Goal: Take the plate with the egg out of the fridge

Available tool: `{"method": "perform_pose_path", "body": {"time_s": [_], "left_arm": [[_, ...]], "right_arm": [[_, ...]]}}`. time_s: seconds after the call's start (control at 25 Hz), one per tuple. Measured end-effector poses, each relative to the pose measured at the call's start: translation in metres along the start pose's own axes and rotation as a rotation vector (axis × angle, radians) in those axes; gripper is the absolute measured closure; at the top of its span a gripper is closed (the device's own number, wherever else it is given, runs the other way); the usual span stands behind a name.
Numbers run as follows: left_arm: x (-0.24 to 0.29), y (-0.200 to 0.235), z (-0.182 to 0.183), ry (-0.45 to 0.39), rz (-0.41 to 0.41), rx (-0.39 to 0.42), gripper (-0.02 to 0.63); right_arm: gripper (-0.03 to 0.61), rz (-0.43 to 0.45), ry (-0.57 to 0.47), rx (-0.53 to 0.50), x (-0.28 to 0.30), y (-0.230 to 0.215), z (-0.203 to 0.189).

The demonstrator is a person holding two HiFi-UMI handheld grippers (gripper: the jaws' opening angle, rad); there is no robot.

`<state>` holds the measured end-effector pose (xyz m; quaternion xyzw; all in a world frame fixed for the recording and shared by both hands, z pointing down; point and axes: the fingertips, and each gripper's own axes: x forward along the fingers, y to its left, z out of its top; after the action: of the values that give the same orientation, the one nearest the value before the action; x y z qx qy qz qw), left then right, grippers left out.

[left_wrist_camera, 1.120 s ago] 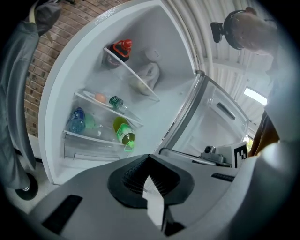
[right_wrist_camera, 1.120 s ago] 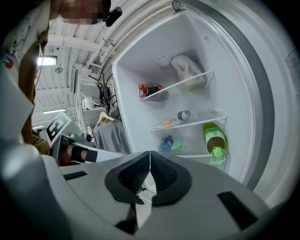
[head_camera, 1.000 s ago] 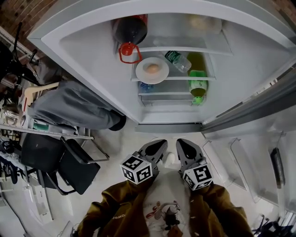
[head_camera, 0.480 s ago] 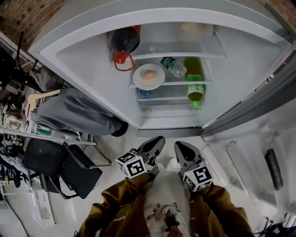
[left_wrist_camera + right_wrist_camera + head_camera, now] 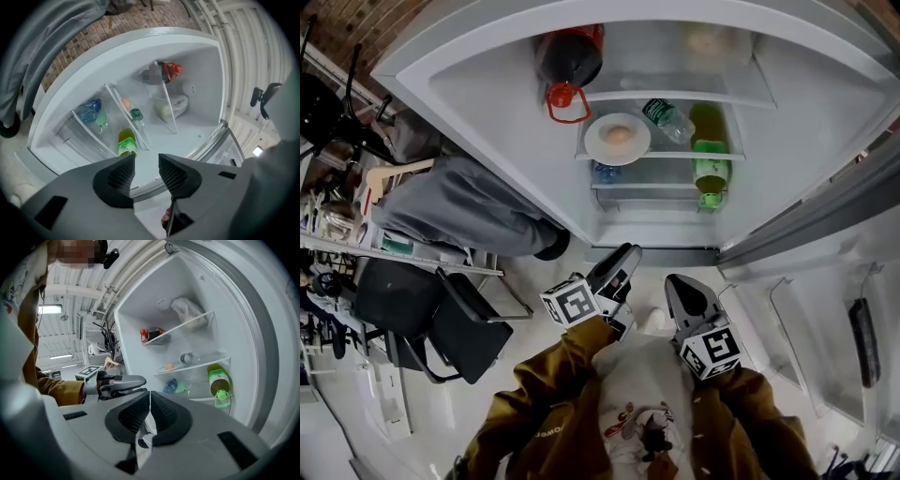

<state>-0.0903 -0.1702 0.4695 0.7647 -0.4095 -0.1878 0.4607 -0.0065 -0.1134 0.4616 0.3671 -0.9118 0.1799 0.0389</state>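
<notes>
A white plate [image 5: 600, 148] with a brown egg [image 5: 618, 134] on it sits on the middle shelf of the open fridge [image 5: 487, 103]. The egg [image 5: 125, 103] also shows in the left gripper view, and as an egg [image 5: 169, 366] in the right gripper view. My left gripper [image 5: 626, 259] is held in front of the fridge's lower edge, well short of the plate. Its jaws [image 5: 146, 161] are opening with nothing between them. My right gripper [image 5: 677, 289] hangs beside it, a little further back, and is shut [image 5: 149, 397] and empty.
A dark bottle with a red cap [image 5: 567, 56] lies left of the plate, a clear bottle [image 5: 666, 120] and a green bottle [image 5: 710, 155] to its right. A blue bottle [image 5: 602, 173] lies below. The fridge door [image 5: 825, 216] stands at right. A person in grey [image 5: 450, 211] and a black chair [image 5: 441, 328] are at left.
The left gripper has moved forward toward the fridge, ahead of the right one. The right gripper has stayed about where it was.
</notes>
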Motion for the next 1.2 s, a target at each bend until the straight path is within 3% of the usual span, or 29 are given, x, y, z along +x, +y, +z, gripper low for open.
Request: {"method": "perform_pose_path", "body": {"time_s": [0.2,0.44,0.6,0.84,1.2], "left_arm": [[0.003,0.014,0.008,-0.058,0.014,-0.081,0.472],[0.013,0.022,0.023,-0.105,0.03,-0.109,0.471],[0.022,0.017,0.031,-0.147,-0.021,-0.174,0.471],[0.029,0.027,0.048,-0.194,0.036,-0.171,0.471],[0.042,0.035,0.072,-0.245,0.057,-0.199,0.448]], "right_arm": [[0.572,0.022,-0.007,-0.01,0.0,0.006,0.0],[0.572,0.021,-0.03,-0.03,0.002,0.005,0.005],[0.572,0.008,-0.041,-0.032,0.003,0.001,0.007],[0.572,-0.003,-0.053,-0.032,0.004,-0.003,0.011],[0.572,0.004,-0.051,-0.028,0.006,-0.001,0.009]]}}
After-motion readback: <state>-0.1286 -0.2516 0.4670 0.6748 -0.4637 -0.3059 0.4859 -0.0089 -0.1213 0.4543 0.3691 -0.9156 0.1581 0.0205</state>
